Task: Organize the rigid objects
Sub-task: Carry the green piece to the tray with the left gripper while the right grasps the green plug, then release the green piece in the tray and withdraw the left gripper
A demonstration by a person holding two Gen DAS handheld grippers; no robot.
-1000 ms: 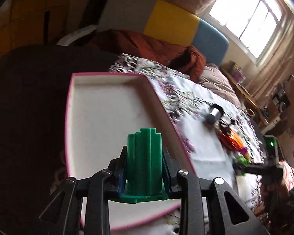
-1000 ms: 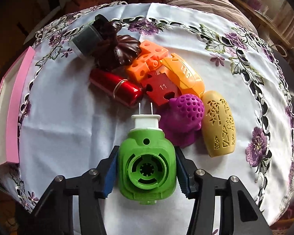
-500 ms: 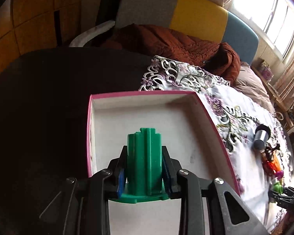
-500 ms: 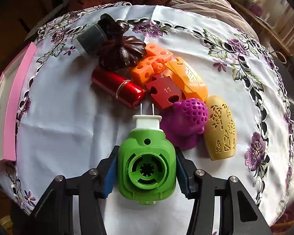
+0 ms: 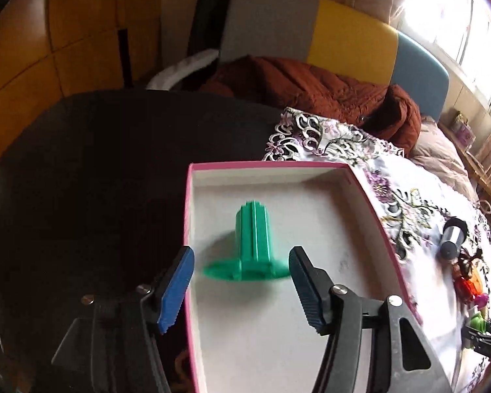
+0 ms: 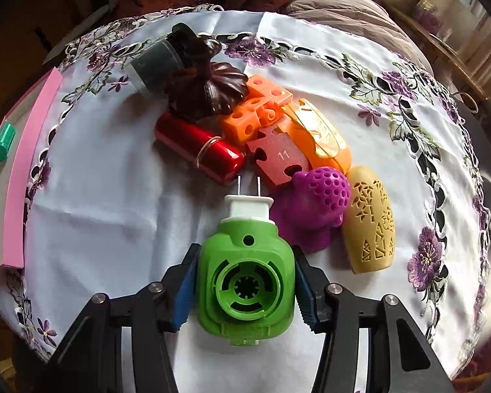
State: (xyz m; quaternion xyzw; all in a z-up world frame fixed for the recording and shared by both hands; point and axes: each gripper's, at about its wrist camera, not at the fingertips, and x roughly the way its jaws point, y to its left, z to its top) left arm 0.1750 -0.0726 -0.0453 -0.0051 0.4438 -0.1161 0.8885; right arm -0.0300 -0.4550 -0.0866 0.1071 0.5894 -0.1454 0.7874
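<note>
Half a second ago the left gripper [image 5: 240, 281] pinched the dark green ribbed piece [image 5: 252, 244]; now its jaws are opening and the piece is free, a bit blurry, inside the pink box [image 5: 370, 209]. The blue pads [image 5: 176, 290] stand on each side of the piece and do not touch it. The piece sits just ahead of the pads, flat base toward them. Its long side points away toward the far wall of the box.

Over on the other side, the right gripper [image 6: 242, 290] pinches the light green plug [image 6: 245, 278] tight on both sides. The plug's two metal pins point away from the hand. Just past the pins lie a red tube [image 6: 198, 149] and a red puzzle piece [image 6: 278, 160]. A purple bumpy toy [image 6: 314, 206] and a tan oval [image 6: 371, 224] sit beside the plug on the right. Farther off are orange blocks [image 6: 255, 108] and a dark brown flower shape [image 6: 206, 88].

The pink box lies far to the left of this hand, at the edge of the flowered cloth [image 6: 114, 196]. So the plug most likely has to travel left across the cloth to reach the box. The left hand is the one already at the box.
</note>
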